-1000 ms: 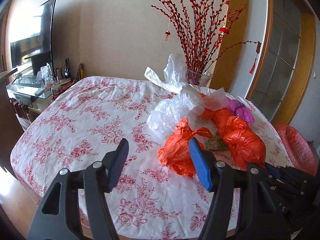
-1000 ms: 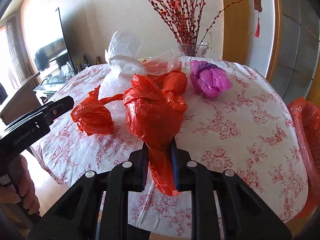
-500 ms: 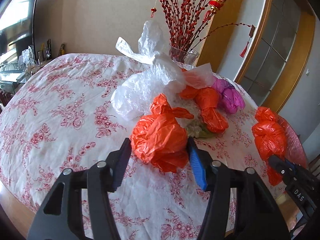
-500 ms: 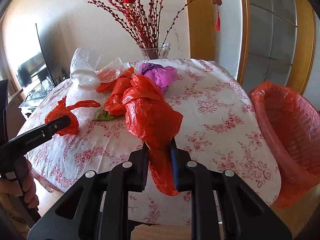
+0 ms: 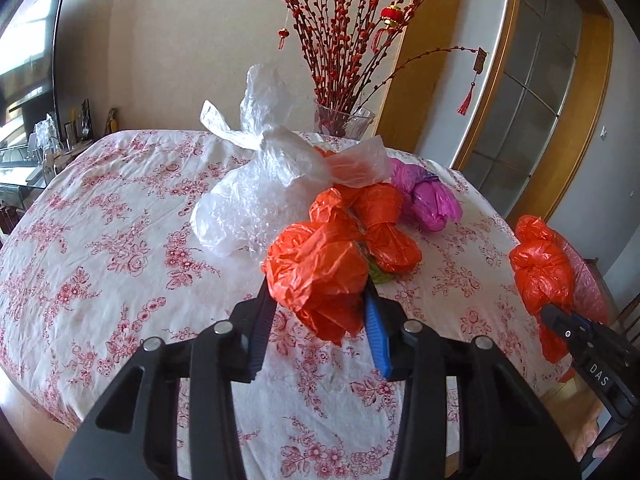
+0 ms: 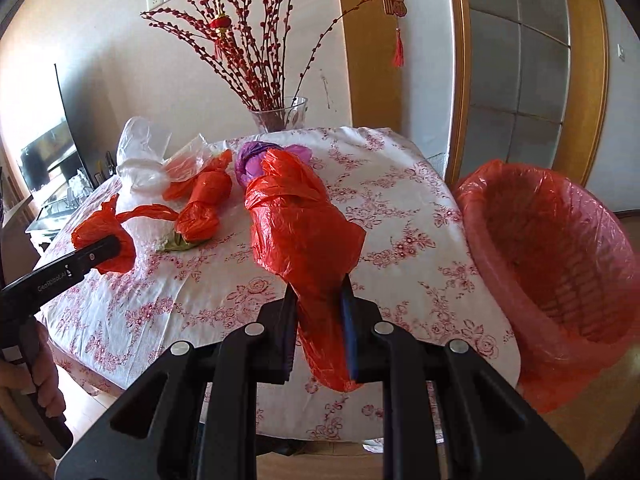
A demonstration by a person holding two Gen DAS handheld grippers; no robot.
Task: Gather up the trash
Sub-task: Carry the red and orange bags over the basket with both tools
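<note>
My left gripper (image 5: 320,312) is shut on a crumpled orange bag (image 5: 316,268) at the table's near side; this bag also shows in the right wrist view (image 6: 104,236). My right gripper (image 6: 318,304) is shut on a second orange bag (image 6: 304,232) and holds it off the table, left of the red-lined bin (image 6: 560,256). That bag shows at the right of the left wrist view (image 5: 544,268). More trash lies on the table: a third orange bag (image 5: 384,224), a purple bag (image 5: 428,200) and a white plastic bag (image 5: 256,196).
The table (image 5: 100,240) has a floral cloth. A glass vase of red branches (image 5: 340,120) stands at its far edge. A TV and glass shelf (image 5: 24,80) are to the left, a wooden door frame (image 6: 580,80) behind the bin.
My left gripper has closed on the near orange bag. My right gripper has carried its orange bag further right, and more of the bin's inside shows.
</note>
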